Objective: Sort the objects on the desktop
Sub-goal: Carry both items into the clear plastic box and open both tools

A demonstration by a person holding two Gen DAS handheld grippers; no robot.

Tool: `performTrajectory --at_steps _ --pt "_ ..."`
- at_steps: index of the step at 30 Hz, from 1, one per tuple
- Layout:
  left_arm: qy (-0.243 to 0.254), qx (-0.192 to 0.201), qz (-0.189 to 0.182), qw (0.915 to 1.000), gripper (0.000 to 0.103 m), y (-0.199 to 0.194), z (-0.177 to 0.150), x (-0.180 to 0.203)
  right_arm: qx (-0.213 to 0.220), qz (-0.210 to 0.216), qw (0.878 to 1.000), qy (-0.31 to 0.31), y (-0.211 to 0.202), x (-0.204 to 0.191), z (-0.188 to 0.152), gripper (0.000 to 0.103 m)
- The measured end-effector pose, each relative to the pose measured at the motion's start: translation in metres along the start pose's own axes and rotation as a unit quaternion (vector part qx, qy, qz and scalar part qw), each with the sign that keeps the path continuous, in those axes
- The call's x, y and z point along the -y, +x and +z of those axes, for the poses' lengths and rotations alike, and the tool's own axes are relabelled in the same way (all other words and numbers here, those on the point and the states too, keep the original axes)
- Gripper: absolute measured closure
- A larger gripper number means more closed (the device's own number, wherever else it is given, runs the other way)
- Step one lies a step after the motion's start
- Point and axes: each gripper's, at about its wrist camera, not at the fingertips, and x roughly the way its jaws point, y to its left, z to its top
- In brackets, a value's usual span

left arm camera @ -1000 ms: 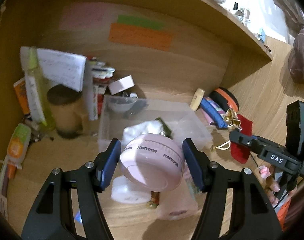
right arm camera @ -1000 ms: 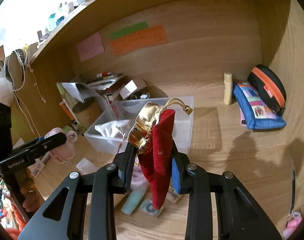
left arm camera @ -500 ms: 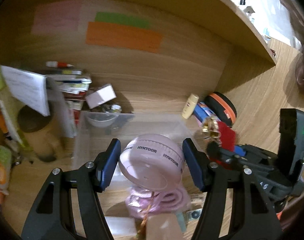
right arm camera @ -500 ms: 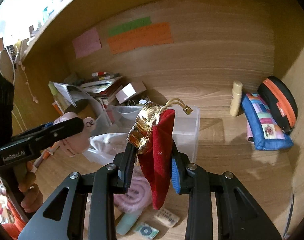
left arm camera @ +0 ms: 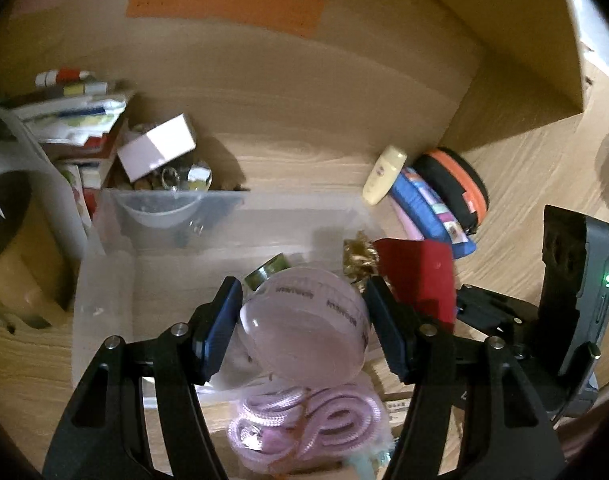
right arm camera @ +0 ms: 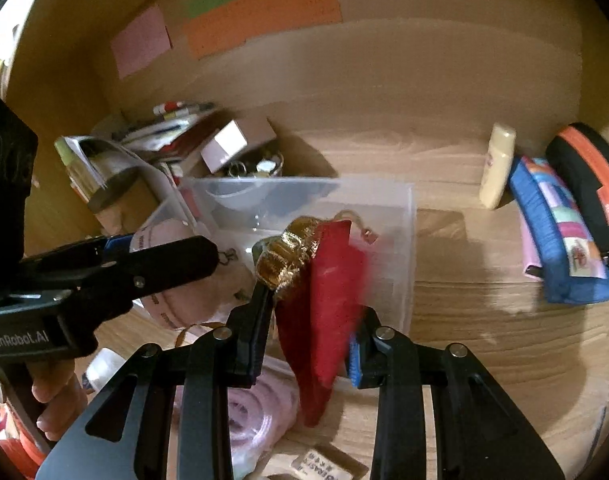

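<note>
Wooden tabletop alcove, coloured notes on the back wall. Left gripper (left arm camera: 302, 326) jaws pinching a pink round case (left arm camera: 304, 332) above the clear bin (left arm camera: 104, 280), likely for dropping in. Right gripper (right arm camera: 310, 334) jaws pinching a red pouch (right arm camera: 324, 300) by its body, gold top upward, hung just beside the bin's front right corner, presumably bound inside too.

- Left wrist camera looks forward and down, close over the clear bin (left arm camera: 104, 264).
- Right wrist camera faces likewise from the right.
- Both share the bin (right arm camera: 408, 240) and the far wall.
</note>
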Motion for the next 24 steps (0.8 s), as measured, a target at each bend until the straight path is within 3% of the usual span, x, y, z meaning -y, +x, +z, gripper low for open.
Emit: performTrajectory --at_steps 8,12,19,23,24 --pt "-0.008 -0.015 0.028 0.9995 0.039 0.011 0.000 -0.007 -0.027 -0.012 0.999 -0.013 0.017 -0.002 -0.008 0.073" --pt "-0.008 -0.031 0.013 0.9994 0.038 0.014 -0.002 -0.006 -0.030 -0.022 0.999 -0.019 0.019 -0.004 -0.010 0.071" --pt "-0.001 -0.021 0.013 0.9997 0.035 0.006 -0.004 0.001 -0.020 -0.049 0.998 -0.025 0.014 -0.006 -0.009 0.054" --pt "-0.008 0.002 0.012 0.9999 0.029 -0.012 -0.003 0.000 0.003 -0.042 0.999 -0.018 0.001 -0.007 -0.006 0.030" --pt "-0.008 0.008 0.012 0.9999 0.028 -0.017 -0.002 0.000 0.011 -0.038 0.999 -0.018 -0.005 -0.008 -0.006 0.028"
